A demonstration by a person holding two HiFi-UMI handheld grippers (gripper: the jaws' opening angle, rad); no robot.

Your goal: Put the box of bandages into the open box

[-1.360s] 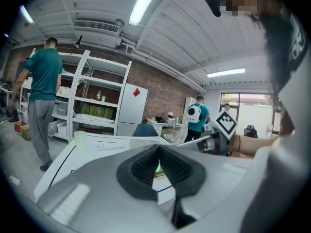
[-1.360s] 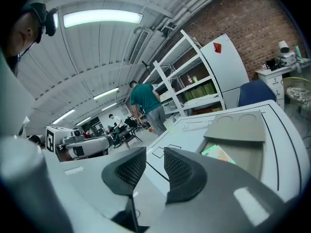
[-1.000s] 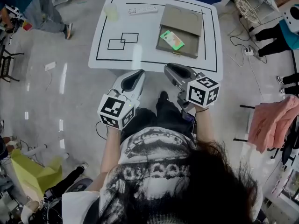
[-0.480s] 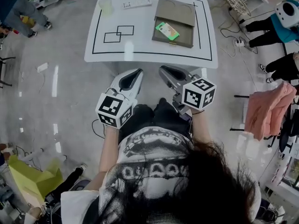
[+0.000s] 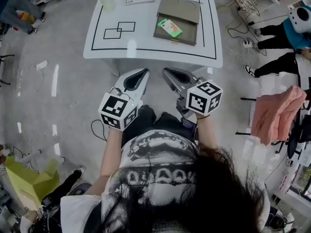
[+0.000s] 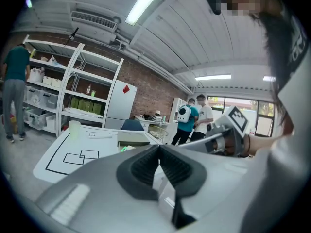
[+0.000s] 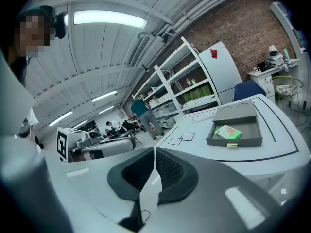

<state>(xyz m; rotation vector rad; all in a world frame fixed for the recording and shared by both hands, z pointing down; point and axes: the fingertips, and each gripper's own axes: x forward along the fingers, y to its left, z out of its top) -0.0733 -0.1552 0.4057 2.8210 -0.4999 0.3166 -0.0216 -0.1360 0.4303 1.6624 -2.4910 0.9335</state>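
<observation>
Green bandage carton [image 5: 170,27] lies askew inside grey open box [image 5: 188,34], far-right of white counter [image 5: 146,45]. Left hand-held gripper [image 5: 142,74] closed, empty; right hand-held gripper [image 5: 168,73] just closing on nothing. Risk: probably only carton snagging lid [image 5: 182,8] later.

Table [image 5: 146,45]: white, rectangular with rounded corners, standing on a glossy grey floor [image 5: 58,91]. A black outline [image 5: 158,54] runs round the top just inside the edge.

- Two overlapping squares [image 5: 119,30], drawn in black on the left half of the top.
- Cup [image 5: 107,1], pale and translucent, upright at the far left corner.
- Long flat white item [image 5: 139,0], possibly a remote control, lying near the far edge just right of the cup.
- Open box [image 5: 187,34], grey and shallow, on the right half; its lid is folded back flat toward the far edge.
</observation>
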